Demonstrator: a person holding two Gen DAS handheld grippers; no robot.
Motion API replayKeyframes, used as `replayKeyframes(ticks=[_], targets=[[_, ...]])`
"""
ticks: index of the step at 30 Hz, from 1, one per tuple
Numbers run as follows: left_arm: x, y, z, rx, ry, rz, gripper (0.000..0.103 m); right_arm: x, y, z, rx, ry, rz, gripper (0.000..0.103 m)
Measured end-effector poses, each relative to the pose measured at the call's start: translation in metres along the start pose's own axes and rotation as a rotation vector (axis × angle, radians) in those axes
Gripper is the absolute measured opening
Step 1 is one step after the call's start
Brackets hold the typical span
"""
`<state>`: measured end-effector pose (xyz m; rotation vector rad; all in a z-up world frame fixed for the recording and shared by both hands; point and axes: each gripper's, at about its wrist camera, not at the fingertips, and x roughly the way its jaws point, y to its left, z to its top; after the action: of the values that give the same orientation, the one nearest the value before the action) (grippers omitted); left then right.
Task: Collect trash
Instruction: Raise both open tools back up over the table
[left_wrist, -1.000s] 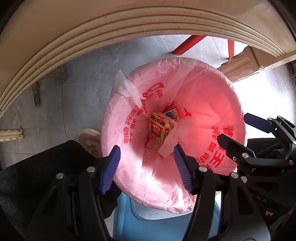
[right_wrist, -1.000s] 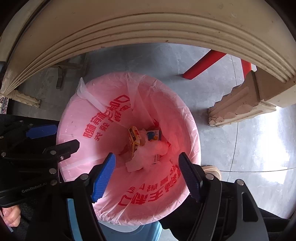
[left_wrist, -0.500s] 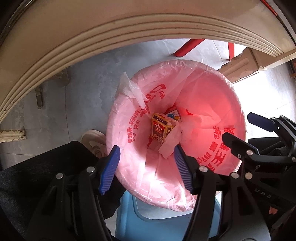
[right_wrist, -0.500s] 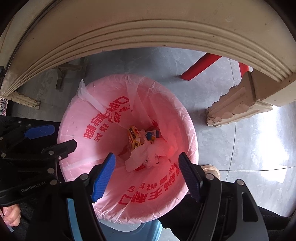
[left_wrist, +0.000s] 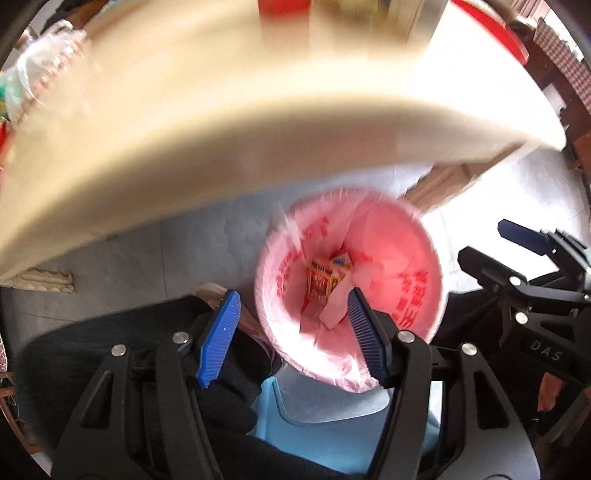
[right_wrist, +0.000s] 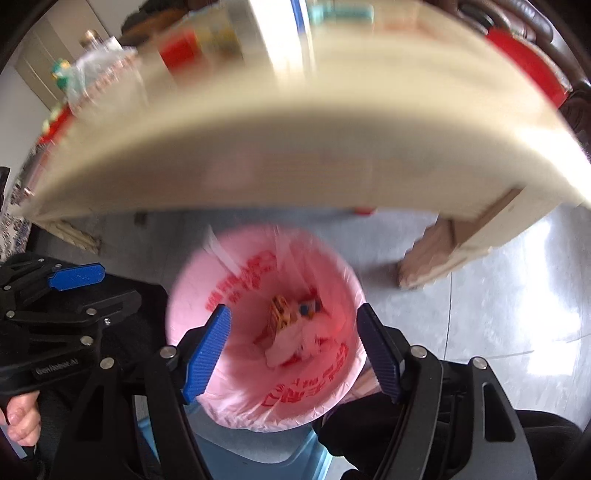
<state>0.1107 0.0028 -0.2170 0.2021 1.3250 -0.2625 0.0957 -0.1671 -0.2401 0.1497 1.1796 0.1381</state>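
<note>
Trash for the coming move looks to lie on the cream table (left_wrist: 229, 122), above and beyond the pink-lined bin (left_wrist: 417, 266), which I take as the landmark throughout. What is already collected sits at the bottom of that bin: a yellow-and-red carton (left_wrist: 321, 286), standing on end and leaning, with crumpled white paper (left_wrist: 334, 312) beside it.

Starting at the left of the bin: the left gripper (left_wrist: 291, 334) hangs above the bin's near-left rim, pointing steeply down, its blue pads apart with nothing between them but open air over the liner. To the right of the bin, the right gripper (right_wrist: 293, 350) hangs over the bin mouth in the same manner, jaws apart and holding nothing. Neither touches the liner.

The relation that matters, as I judge it, is vertical: anything left to collect lies up past the table's rounded edge, on the far side of the bin from the jaws, so both must clear that edge first. At the table's far-left corner sits a clear crinkled plastic bag (right_wrist: 99, 74), the likeliest next piece, and the left gripper seems the nearer to it. Its long axis I cannot tell; it is blurred.

The left wrist view shows the carton's printed face and the person's shoe (left_wrist: 212, 291) left of the bin. The right wrist view adds the hand (right_wrist: 20, 417) on the left gripper's handle, more of the cluttered tabletop, and the table leg (right_wrist: 436, 254) right of the bin.
</note>
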Motion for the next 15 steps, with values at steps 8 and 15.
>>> replayKeyframes(ticks=[8,15], targets=[[-0.117,0.012,0.053,-0.010,-0.162,0.035,0.060,-0.108,0.006,0.048,-0.022,-0.176,0.043,0.069],[-0.178,0.008,0.095,-0.007,-0.228,0.028,0.061,-0.176,0.011,0.111,-0.051,-0.276,0.047,0.070]])
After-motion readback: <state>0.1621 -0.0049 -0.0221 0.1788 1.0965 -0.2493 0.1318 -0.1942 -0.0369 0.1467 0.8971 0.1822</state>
